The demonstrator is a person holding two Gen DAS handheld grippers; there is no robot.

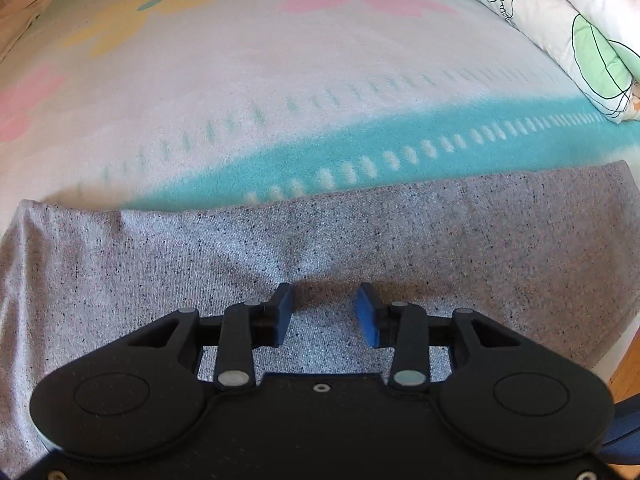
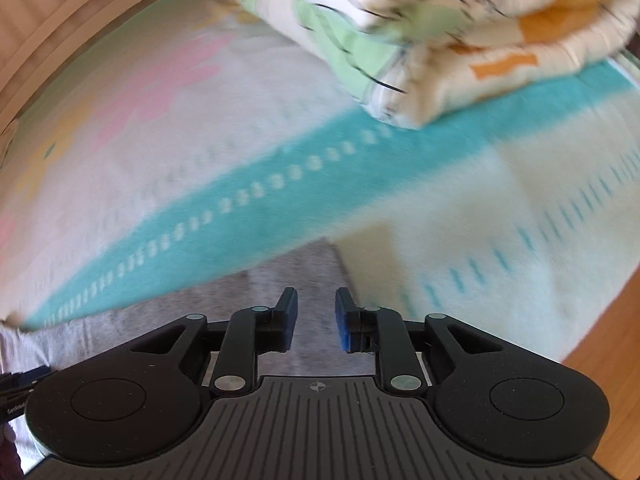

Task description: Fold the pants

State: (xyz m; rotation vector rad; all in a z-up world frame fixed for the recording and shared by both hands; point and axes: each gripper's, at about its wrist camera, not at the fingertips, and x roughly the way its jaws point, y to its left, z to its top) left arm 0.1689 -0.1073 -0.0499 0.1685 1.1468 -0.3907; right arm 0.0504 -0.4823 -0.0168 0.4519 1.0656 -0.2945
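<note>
Over the near edge of the bed [image 1: 280, 80], the grey pants [image 1: 160, 248] lay spread flat across a pastel blanket, their far edge running straight along its teal stripe [image 1: 400, 136]. At the left, the left tongs [image 1: 325, 312] hovered low over the cloth, blue pads parted, nothing caught between them. Further right, the right tongs [image 2: 316, 318] hung just as open and empty, over the pants' right corner [image 2: 304, 268]. A folded quilt [image 2: 460, 40] sat far right. Best play, I'd say: both tongs pinching matching corners at once, deep bites, then lifting evenly so the fold landed square.
</note>
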